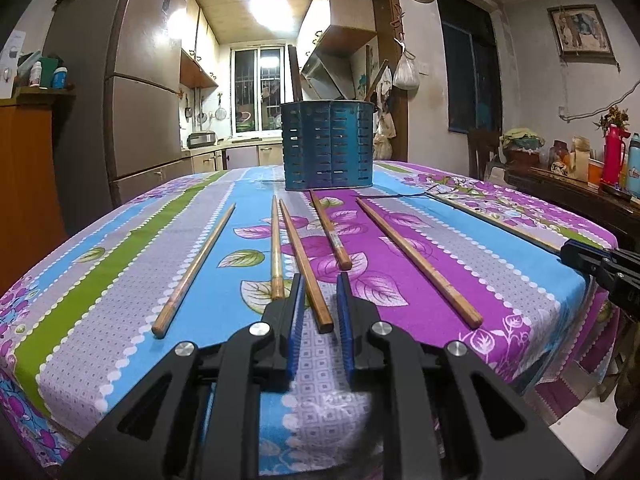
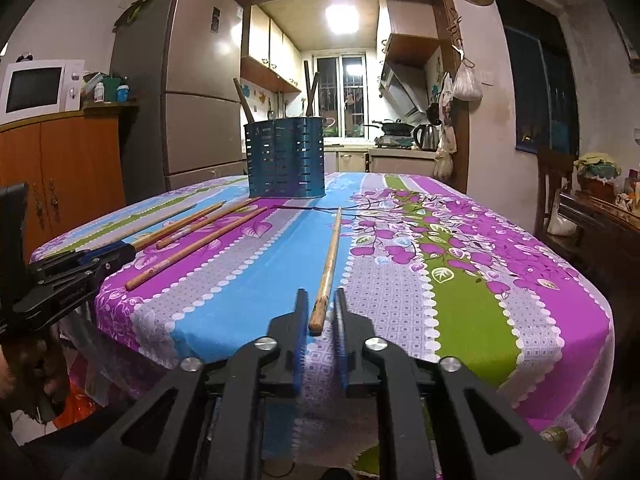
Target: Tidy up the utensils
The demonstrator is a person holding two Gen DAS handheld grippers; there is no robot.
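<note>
Chopsticks, wooden, loose on the desk's flowered cloth (image 1: 400,248), all lying roughly lengthwise toward the holder. Group of five, left wrist view: far-left chopstick (image 1: 196,268); pale chopstick (image 1: 276,248); centre chopstick (image 1: 306,268), its near end between the blue pads (image 1: 295,320) of the left tool (image 1: 320,286); short chopstick (image 1: 330,230), its far tip close to the holder's base; right chopstick (image 1: 420,264). Sixth, lone chopstick (image 2: 328,270), lies well apart on the right side of the desk, near end between the fingers of the right tool (image 2: 321,296).

Utensil holder (image 1: 328,146), blue slotted metal, upright toward the far end of the desk; dark sticks (image 2: 310,88) stand in it.

Left tool: jaws parted, flanking the centre chopstick; contact not clear. Right tool: jaws parted around the lone chopstick's end, not clamped.

Surroundings: refrigerator (image 2: 192,92), microwave (image 2: 38,86) on a wooden cabinet (image 2: 68,172), kitchen doorway behind.
</note>
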